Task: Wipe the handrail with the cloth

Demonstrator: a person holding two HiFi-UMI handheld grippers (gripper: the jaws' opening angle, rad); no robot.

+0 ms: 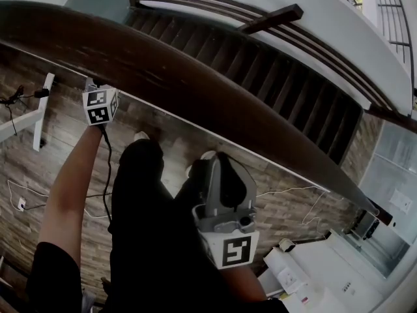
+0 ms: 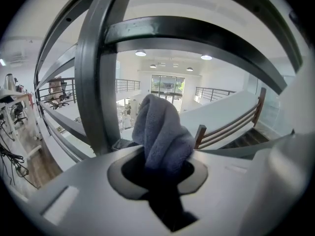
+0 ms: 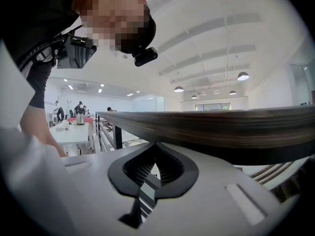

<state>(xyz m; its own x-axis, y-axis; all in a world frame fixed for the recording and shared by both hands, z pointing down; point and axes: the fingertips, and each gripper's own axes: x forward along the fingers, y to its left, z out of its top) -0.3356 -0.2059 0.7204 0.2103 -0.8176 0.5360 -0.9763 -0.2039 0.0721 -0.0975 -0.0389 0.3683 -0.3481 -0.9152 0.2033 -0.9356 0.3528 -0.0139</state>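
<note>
Pinching bunched cloth (image 2: 160, 132) in left gripper (image 2: 162, 167) near handrail (image 1: 195, 83), right gripper (image 3: 155, 150) pressed together, empty; could lose cloth by snagging mid-wipe

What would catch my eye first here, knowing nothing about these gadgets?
The broad dark wooden handrail sweeps diagonally across the head view. Next comes the grey cloth bunched in the left gripper, which faces the railing's metal bars. The right gripper sits empty close to the handrail, jaws together.

handrail (image 1: 195, 90): dark smooth wood | cloth (image 2: 162, 132): soft grey fleece | floor (image 1: 287, 204): wood planks
</note>
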